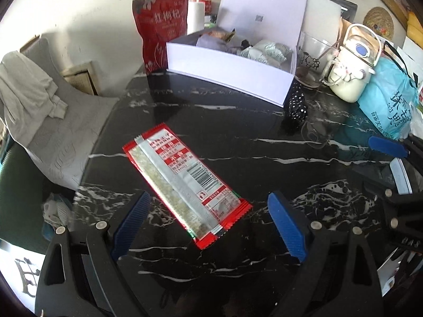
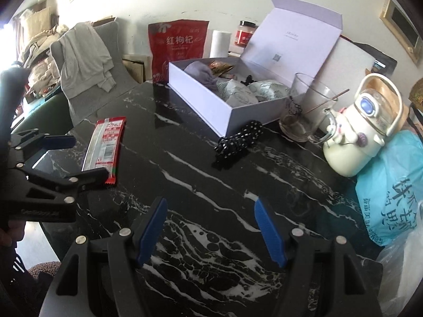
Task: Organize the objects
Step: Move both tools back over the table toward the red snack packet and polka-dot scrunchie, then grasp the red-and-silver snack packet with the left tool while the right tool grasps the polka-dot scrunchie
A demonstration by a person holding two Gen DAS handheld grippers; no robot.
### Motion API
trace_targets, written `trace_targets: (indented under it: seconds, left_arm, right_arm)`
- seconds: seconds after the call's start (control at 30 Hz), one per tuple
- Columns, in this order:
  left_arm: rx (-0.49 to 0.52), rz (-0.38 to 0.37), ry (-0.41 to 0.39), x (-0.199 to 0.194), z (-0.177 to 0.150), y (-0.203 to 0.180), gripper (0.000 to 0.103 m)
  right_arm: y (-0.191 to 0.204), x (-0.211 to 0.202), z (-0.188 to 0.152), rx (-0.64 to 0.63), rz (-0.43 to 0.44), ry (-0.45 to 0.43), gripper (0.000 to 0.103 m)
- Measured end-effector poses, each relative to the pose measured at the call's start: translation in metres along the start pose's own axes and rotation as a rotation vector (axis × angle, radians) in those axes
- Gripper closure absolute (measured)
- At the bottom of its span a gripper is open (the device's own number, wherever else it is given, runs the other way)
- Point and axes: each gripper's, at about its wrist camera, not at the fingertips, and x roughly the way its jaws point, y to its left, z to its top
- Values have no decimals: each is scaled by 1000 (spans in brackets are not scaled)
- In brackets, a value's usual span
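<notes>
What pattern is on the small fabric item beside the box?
Black with white dots; right wrist view.

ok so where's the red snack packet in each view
Left wrist view: the red snack packet lies flat on the black table, centre of the picture, just ahead of the open left hand-held gripper.
Right wrist view: the packet is at the left edge, beside the left hand-held gripper.
Shared landmark: the open white box sits behind it in both.
</notes>
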Motion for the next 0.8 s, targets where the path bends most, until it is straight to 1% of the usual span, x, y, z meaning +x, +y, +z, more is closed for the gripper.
trace_targets:
  seconds: [0.2,0.3,0.37,0.47,0.53,0.57,0.63,0.73,0.8]
  left_arm:
    - [-35,-5,39,22,6,4,13]
    - [-37,35,61,35,12,7,13]
    - [-31,28,58,39,14,8,13]
    - [-2,18,30,41,14,10,13]
    - [39,28,18,42,12,9,17]
    - [64,14,9,42,13,8,19]
    - [75,6,10,41,13,10,26]
    - [84,-1,11,42,17,19,31]
    - [98,-11,8,42,18,25,34]
  right_arm:
    - [-5,10,4,32,-11,-25,34]
    - [-13,13,9,60,-16,-43,34]
    - [-19,17,13,85,-23,-49,34]
    - [-28,25,19,141,-23,-47,34]
    - [-33,31,23,175,-22,-40,34]
    - [-35,35,25,190,-22,-36,34]
    - [-37,43,29,205,-21,-29,34]
    - [-37,56,35,224,-10,-10,34]
    - [-35,67,42,221,-15,18,34]
